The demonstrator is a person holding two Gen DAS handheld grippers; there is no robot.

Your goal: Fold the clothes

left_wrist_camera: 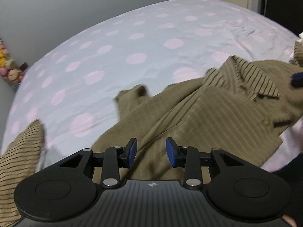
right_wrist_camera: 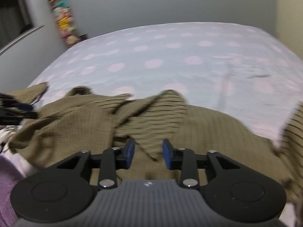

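Note:
A brown striped collared shirt (left_wrist_camera: 198,109) lies crumpled on the bed; its collar (left_wrist_camera: 244,75) is at the right in the left wrist view. My left gripper (left_wrist_camera: 151,152) is open just above the shirt's body, nothing between its blue pads. A sleeve (left_wrist_camera: 20,151) lies at the lower left. In the right wrist view the same shirt (right_wrist_camera: 151,124) is bunched in front, and my right gripper (right_wrist_camera: 148,154) is open over it, holding nothing. The right gripper's blue tip (left_wrist_camera: 297,79) shows at the right edge of the left wrist view.
The bed has a pale lilac sheet with pink dots (left_wrist_camera: 132,43) stretching to the grey wall. Colourful plush toys (right_wrist_camera: 62,17) stand at the far left corner. A purple cloth (right_wrist_camera: 7,179) lies at the lower left of the right wrist view.

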